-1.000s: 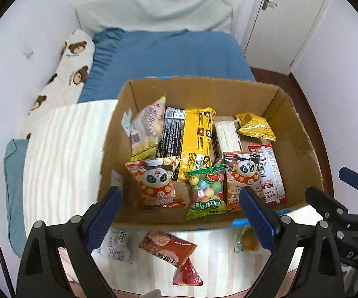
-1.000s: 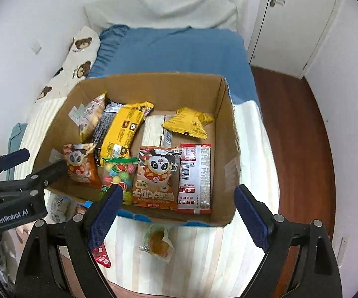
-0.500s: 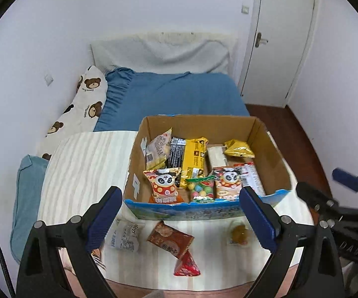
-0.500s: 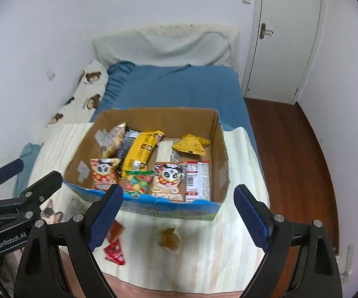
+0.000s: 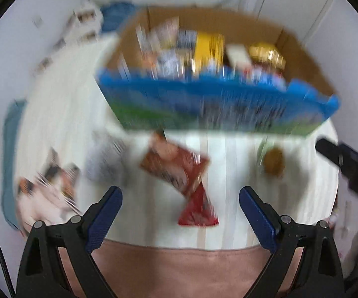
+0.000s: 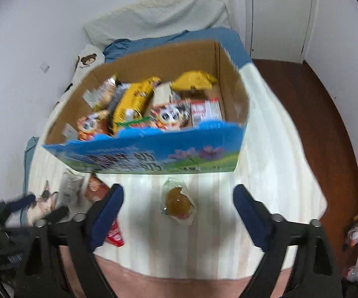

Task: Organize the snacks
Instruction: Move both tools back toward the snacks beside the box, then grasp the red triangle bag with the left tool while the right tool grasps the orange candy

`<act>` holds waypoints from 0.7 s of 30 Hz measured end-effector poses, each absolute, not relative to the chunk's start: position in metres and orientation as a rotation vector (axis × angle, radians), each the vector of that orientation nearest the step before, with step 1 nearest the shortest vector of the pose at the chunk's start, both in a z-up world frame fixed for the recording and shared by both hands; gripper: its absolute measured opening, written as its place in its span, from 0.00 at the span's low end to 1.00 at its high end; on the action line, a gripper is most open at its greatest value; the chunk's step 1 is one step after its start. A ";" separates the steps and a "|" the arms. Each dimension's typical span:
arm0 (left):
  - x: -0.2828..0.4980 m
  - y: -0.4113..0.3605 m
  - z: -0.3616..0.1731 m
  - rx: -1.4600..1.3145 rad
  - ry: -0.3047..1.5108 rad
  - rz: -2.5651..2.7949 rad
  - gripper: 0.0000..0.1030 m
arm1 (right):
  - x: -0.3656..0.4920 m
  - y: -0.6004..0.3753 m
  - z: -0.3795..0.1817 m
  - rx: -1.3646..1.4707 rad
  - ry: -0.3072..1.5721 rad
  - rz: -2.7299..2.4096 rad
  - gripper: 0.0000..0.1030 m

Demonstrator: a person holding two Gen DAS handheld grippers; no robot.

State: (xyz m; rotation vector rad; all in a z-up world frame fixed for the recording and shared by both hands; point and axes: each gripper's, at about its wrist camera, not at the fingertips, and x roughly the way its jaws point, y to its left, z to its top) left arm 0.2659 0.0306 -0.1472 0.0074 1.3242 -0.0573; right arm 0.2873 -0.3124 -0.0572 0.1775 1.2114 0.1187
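An open cardboard box (image 6: 154, 154) with a blue printed front holds several snack packets. Loose snacks lie on the striped cloth in front of it. In the blurred left wrist view these are a brown packet (image 5: 174, 166), a red triangular packet (image 5: 198, 211), a pale packet (image 5: 104, 159) and a clear-wrapped brown pastry (image 5: 273, 160). My left gripper (image 5: 180, 198) stands open above the red packet, holding nothing. My right gripper (image 6: 179, 193) hangs over the pastry (image 6: 179, 201). Its jaws are closing with the pastry below between them, and the pads are clear of it.
The striped cloth (image 6: 265, 173) covers a table with a pink near edge (image 6: 179, 288). A cat-print item (image 5: 47, 188) lies at the left. Behind the box are a blue bed (image 6: 179, 37) and a pillow. A wooden floor (image 6: 315, 111) and a white door are on the right.
Both grippers have come down from a high view of the room to hang low over the loose snacks in front of the box. The right jaws have narrowed a little.
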 end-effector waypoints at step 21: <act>0.196 0.001 -0.255 0.001 1.560 -0.164 0.40 | 0.224 -0.280 -0.165 0.033 1.494 0.224 0.44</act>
